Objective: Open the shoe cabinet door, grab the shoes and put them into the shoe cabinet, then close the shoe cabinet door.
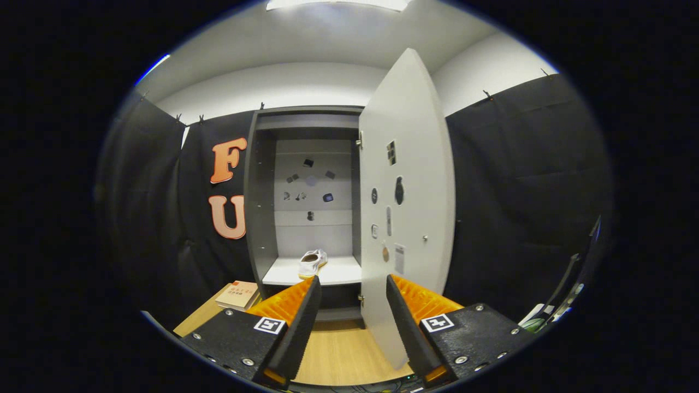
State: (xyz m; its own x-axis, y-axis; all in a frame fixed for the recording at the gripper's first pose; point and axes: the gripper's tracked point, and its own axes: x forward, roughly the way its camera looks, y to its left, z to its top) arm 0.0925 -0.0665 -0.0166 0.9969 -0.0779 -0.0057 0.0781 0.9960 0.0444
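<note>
Gripper view: claw spread wide, holding nothing; shoe beyond on cabinet shelf.

My tool hangs with its fingers spread and nothing between them. Ahead, the shoe cabinet gapes, but the open door juts toward me just past my right finger. The white shoe takes up part of the shelf; books lie on the floor to the left.

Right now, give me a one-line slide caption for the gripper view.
Open gripper faces the shoe cabinet, door swung open, white shoe on its shelf.
</note>
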